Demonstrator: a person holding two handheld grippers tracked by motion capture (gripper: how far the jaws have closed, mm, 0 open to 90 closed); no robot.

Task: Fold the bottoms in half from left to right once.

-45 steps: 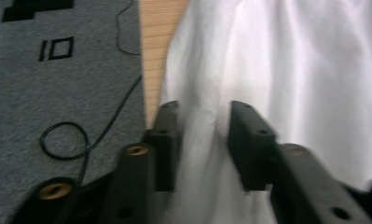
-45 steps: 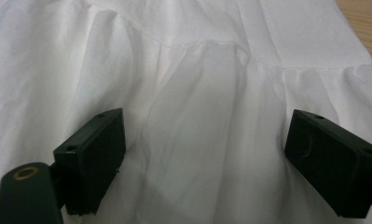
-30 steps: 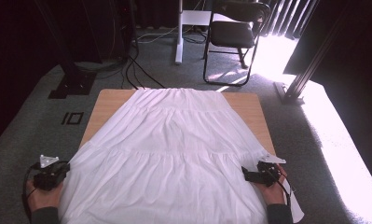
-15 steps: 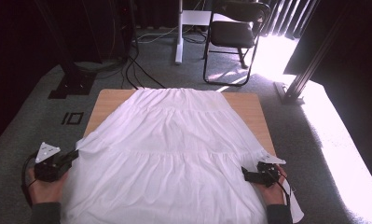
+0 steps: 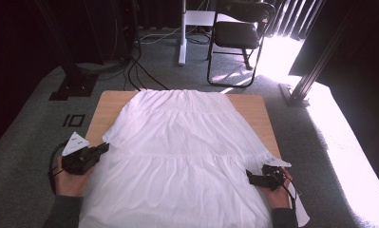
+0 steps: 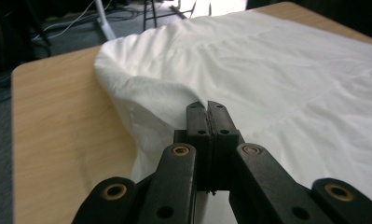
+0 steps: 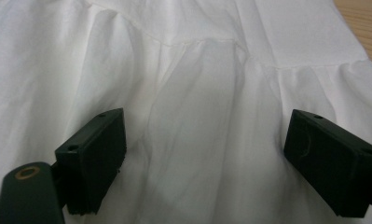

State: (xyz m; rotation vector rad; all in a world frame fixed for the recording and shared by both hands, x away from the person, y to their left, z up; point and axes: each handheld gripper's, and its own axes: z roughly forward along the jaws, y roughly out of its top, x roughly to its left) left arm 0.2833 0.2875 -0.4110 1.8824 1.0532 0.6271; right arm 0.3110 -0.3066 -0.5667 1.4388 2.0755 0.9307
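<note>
Grey carpet (image 5: 30, 142), black folding chair (image 5: 239, 33), floor cables (image 5: 139, 71), bright sunlight patch (image 5: 348, 142) at right.

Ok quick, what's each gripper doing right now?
Left gripper: shut on the white skirt edge.
Right gripper: open, jaws over the skirt.

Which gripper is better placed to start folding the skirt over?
Left. The left gripper is shut on the skirt edge, lifted off the table. The right gripper is open, with cloth between its jaws.

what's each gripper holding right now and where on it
The left gripper pinches the white skirt at its left side edge. The right gripper is open over the cloth, holding nothing.
</note>
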